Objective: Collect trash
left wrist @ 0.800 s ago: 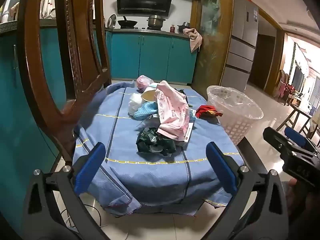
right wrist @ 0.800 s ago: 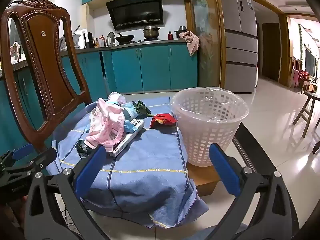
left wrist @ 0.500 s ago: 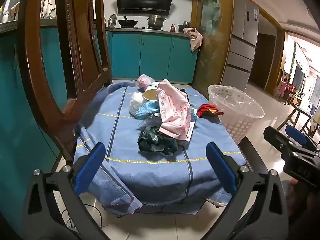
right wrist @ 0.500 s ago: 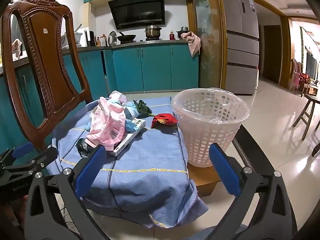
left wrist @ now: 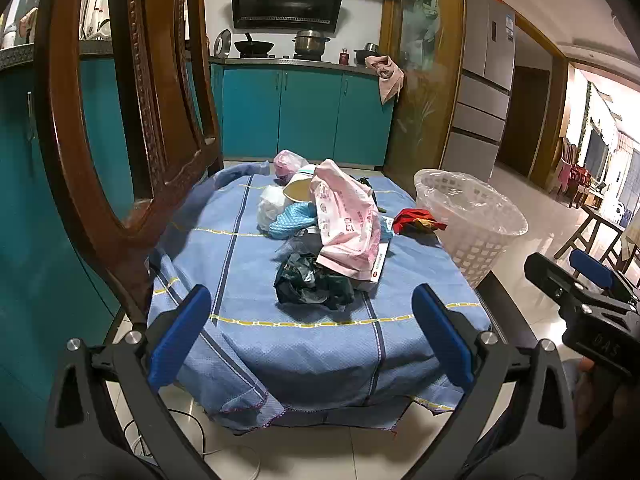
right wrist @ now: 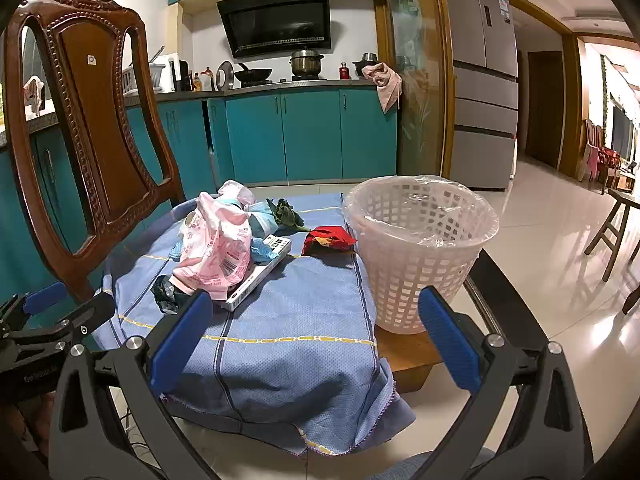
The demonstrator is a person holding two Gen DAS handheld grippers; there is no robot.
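both wrist views sit slightly nearer the blue tablecloth (left wrist: 248, 264) than before, and no item on it has shifted. one white lattice basket (right wrist: 420, 256) stands at the cloth's right edge; one trash pile lies mid-cloth: one pink bag (left wrist: 344, 224), one dark green wrapper (left wrist: 312, 284), one red wrapper (left wrist: 416, 220). left gripper (left wrist: 316, 336) and right gripper (right wrist: 316, 340) tilt downward, jaws wide apart, empty.
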